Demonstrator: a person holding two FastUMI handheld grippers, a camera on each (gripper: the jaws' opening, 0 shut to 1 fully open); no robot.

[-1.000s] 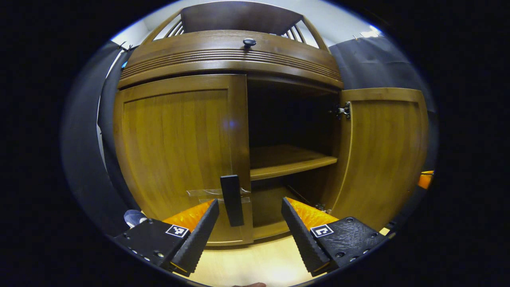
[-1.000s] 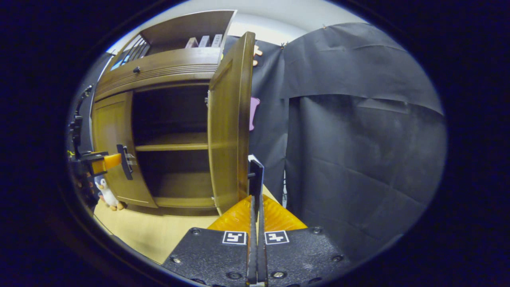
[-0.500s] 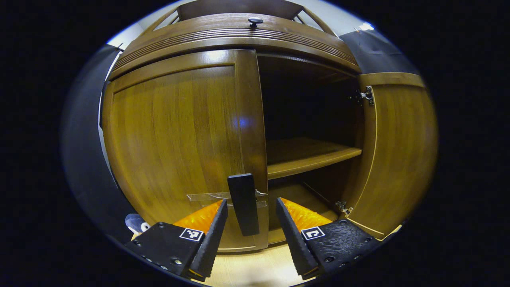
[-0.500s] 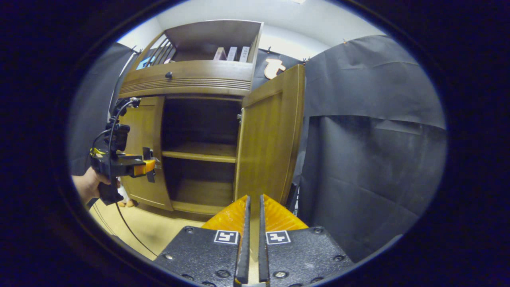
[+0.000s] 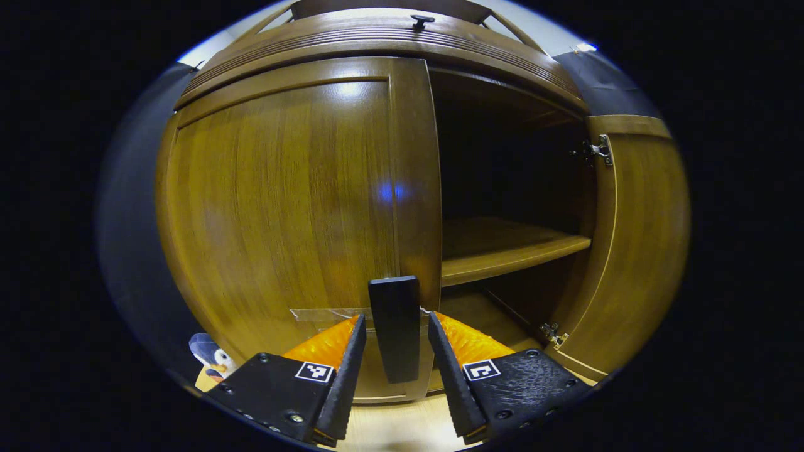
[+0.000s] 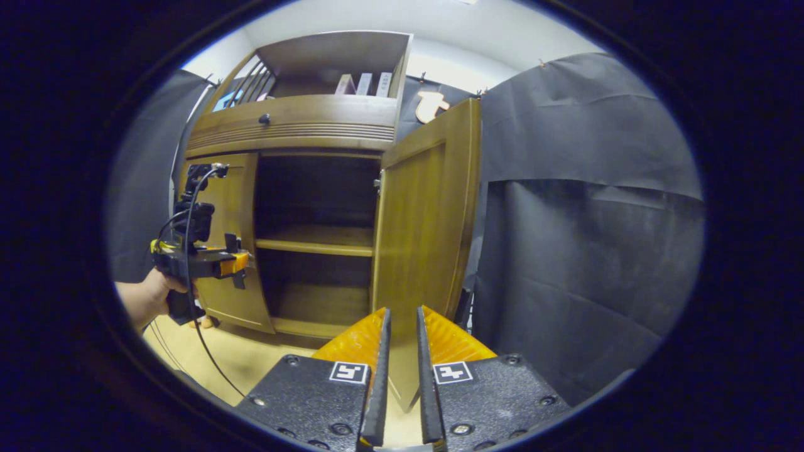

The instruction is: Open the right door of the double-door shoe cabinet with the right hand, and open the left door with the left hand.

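The wooden shoe cabinet's left door [image 5: 282, 201] is closed. Its dark upright handle [image 5: 394, 326] stands between the fingers of my left gripper [image 5: 396, 320], which is open, with a thin gap on each side of the handle. The right door [image 5: 641, 238] is swung wide open, showing a dark inside with a shelf [image 5: 509, 251]. In the right gripper view the open right door [image 6: 421, 232] stands just ahead of my right gripper [image 6: 402, 311], whose fingers are slightly apart and hold nothing. The left gripper [image 6: 235, 260] and the hand [image 6: 147, 298] holding it are at the left door.
A drawer with a dark knob [image 5: 422, 20] runs above the doors, with an open shelf of books [image 6: 364, 81] on top. A small penguin toy [image 5: 213, 358] sits on the light wood floor [image 6: 239, 364] by the cabinet's left corner. Black cloth [image 6: 584, 251] hangs to the right.
My left gripper moved in on the left door's handle and its fingers narrowed around it. My right gripper let go of the right door's handle, drew back, and its fingers parted a little.
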